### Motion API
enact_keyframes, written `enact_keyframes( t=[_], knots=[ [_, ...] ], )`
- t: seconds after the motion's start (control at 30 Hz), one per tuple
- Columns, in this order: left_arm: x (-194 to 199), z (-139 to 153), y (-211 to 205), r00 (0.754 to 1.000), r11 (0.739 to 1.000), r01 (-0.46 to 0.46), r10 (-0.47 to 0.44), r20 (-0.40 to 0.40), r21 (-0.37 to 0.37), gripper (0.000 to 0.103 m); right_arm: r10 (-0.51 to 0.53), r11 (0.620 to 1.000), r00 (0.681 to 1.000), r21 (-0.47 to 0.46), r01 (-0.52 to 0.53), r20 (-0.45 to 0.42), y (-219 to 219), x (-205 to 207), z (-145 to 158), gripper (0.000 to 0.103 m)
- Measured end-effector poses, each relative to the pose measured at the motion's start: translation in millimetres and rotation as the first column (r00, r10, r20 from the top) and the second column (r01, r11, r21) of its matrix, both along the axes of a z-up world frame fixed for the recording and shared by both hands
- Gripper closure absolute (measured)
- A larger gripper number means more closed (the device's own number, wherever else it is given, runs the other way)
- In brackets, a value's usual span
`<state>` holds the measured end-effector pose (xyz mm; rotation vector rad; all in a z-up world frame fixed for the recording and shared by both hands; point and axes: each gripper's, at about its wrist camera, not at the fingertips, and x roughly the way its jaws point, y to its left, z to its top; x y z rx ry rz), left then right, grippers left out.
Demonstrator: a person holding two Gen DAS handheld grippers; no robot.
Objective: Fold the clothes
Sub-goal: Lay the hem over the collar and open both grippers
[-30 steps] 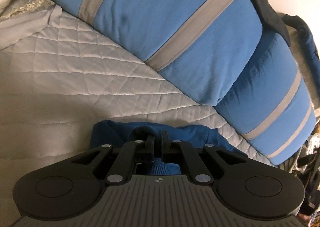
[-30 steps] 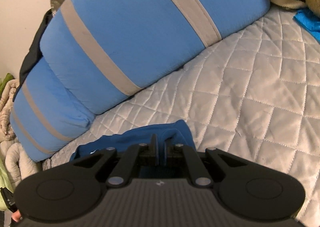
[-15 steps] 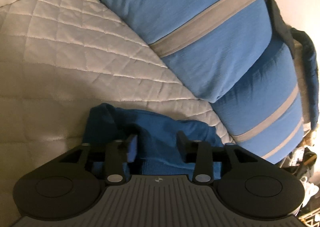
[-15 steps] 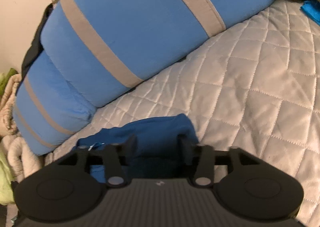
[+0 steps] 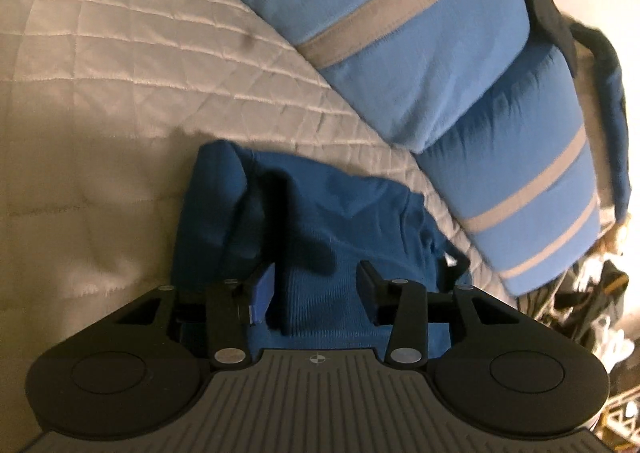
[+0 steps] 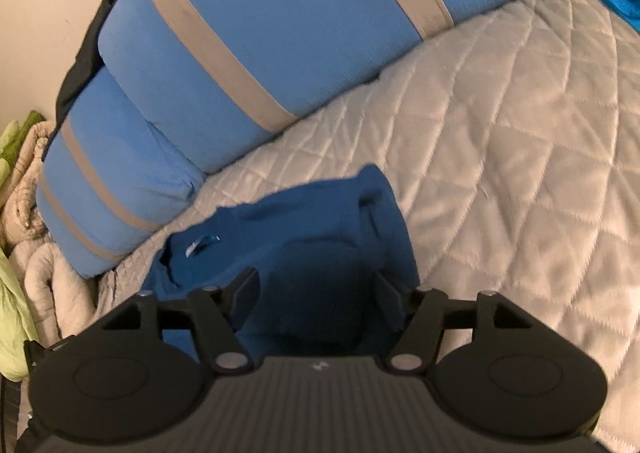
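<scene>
- Clearly, both tools stand released over the same dark blue garment [image 5: 332, 213], which lies bunched on the quilted bedspread [image 5: 120, 65], close beside the striped blue pillows [image 5: 400, 13].
- Left gripper [image 5: 316, 285]: its jaws are spread wide with nothing between them but the ribbed band of the garment lying slack below; no fabric is pinched.
- Right gripper [image 6: 316, 289]: its jaws are likewise parted, straddling a shadowed hollow of the garment [image 6: 304, 229] without clamping it.
- Judging by the pose, each tool hangs over one end of the garment so that two corners or edges can be taken at once, which a fold needs.
- That the cloth sits rumpled, with one end rolled into a lump in the left view and a small label [image 6: 200, 245] showing in the right view, suggests the fold is not finished, or not yet started.
- Its place on the open spread, not on the pillows, seems chosen for a flat working surface.
- As for containers, none shows in either view: no basket, drawer or bin.
- Loose heaps only appear at the margins: pale and green fabric [image 6: 12, 181] at the bed's edge in the right view, and a dim clutter [image 5: 600, 293] in the left view too blurred to name.
</scene>
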<state>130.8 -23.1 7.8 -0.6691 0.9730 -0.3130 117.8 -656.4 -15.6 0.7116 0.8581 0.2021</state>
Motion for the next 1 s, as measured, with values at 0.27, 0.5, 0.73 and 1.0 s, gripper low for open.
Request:
enact_keyframes(
  t=[0.27,0.5,0.73,1.0],
  knots=[
    [-5,2,-9,0.998,0.998,0.049,-0.048,-0.027,0.044,0.098,0.073,0.996,0.997,-0.057,-0.075,-0.033,16,-1,1,0.067],
    [3,17,13,0.996,0.983,-0.089,0.092,0.014,-0.158,0.098,0.047,0.998,0.999,0.048,-0.047,0.004,3,6,16,0.092],
    [30,8,14,0.971,0.932,-0.237,0.237,-0.033,-0.274,0.098,-0.057,0.984,0.998,0.167,0.054,0.016,-8,34,21,0.092],
    [61,-8,14,0.917,0.853,-0.397,0.387,-0.101,-0.339,0.096,-0.156,0.97,0.987,0.195,0.143,0.05,-7,72,19,0.09]
  ],
)
